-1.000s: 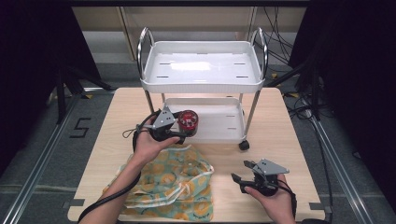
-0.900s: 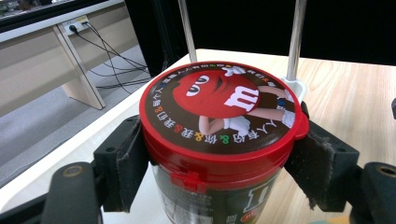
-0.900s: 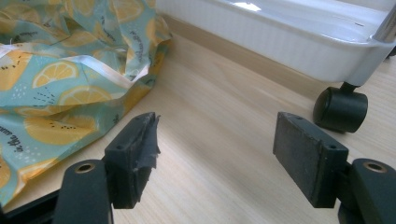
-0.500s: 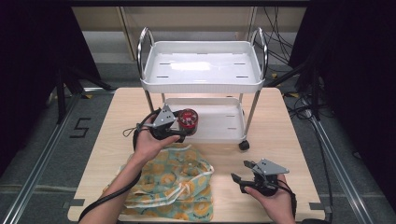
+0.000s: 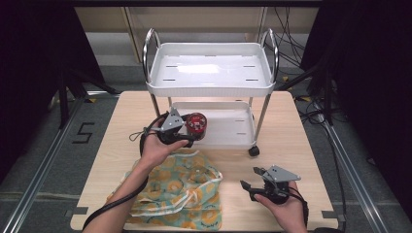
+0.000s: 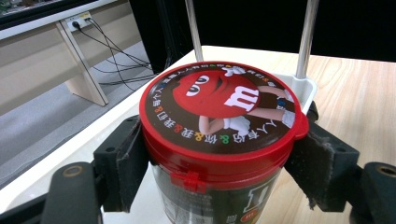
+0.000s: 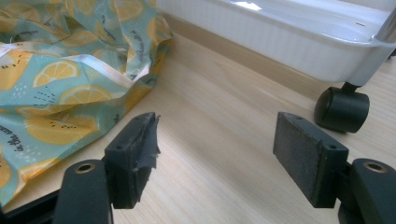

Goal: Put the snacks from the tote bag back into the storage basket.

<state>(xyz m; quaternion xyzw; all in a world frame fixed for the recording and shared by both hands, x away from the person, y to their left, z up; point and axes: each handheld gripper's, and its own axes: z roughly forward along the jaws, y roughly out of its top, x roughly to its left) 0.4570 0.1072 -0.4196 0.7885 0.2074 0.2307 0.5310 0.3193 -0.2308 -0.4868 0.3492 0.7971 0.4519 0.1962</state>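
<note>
M&M's jar clamped at cart's lower shelf; risk of slip or snag.

Left gripper (image 6: 219, 154) held the red-lidded M&M's jar (image 6: 219, 135) upright, jaws pressing on its clear wall just beneath the lid, at the front left corner of the white cart's lower tray (image 5: 228, 127). Smooth round plastic, narrow pad contact: the jar could rotate or slide out if tilted. The cart's chrome post (image 6: 306, 39) stood close behind; a careless swing might knock it, and the castered cart could roll. Right gripper (image 5: 256, 186) idled with jaws wide, low over the table (image 5: 301, 131), beside the lemon-print cloth (image 5: 182, 189).
</note>
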